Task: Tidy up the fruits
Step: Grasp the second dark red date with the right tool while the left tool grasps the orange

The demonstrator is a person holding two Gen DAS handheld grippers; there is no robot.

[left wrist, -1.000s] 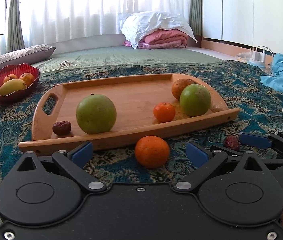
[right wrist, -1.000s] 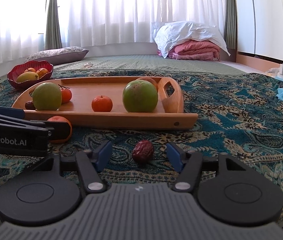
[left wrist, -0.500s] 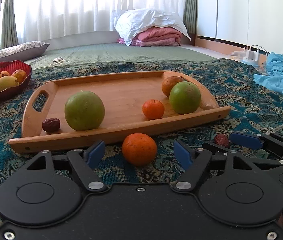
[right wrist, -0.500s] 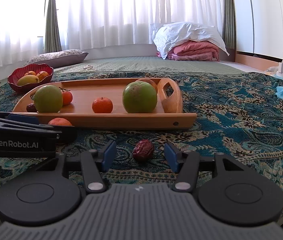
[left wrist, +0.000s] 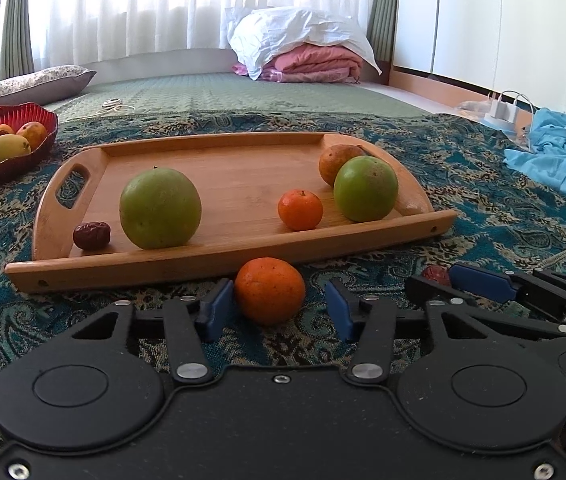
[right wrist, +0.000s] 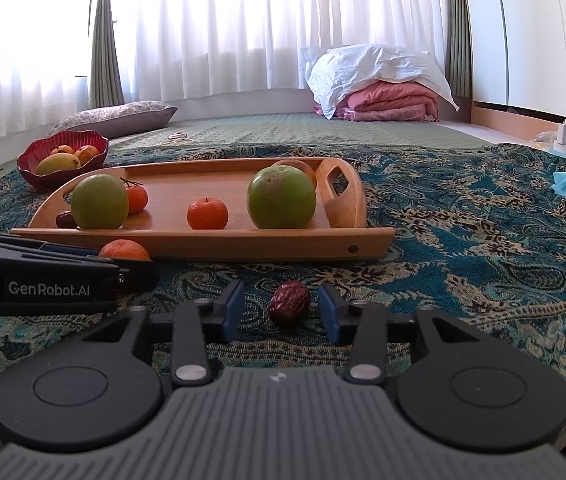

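Note:
An orange (left wrist: pixel 269 290) lies on the patterned cloth just in front of the wooden tray (left wrist: pixel 223 258). My left gripper (left wrist: pixel 275 312) straddles it with its jaws closing; the left pad is at the peel and a gap shows on the right. A wrinkled red date (right wrist: pixel 289 307) lies on the cloth between the closing jaws of my right gripper (right wrist: pixel 280 312), apart from both pads. The tray (right wrist: pixel 203 244) holds two green fruits (left wrist: pixel 159 208) (left wrist: pixel 365 189), a small mandarin (left wrist: pixel 300 209), a brownish fruit (left wrist: pixel 337 164) and another date (left wrist: pixel 91 235).
A red bowl (left wrist: pixel 11 160) with mangoes stands to the far left of the tray. A blue garment (left wrist: pixel 555 160) and a charger (left wrist: pixel 501 110) lie at the right. Pillows and folded bedding (left wrist: pixel 303 52) sit by the curtained window.
Both pairs of jaws have narrowed, the left around the orange and the right around the date. Neither fruit has moved on the cloth.

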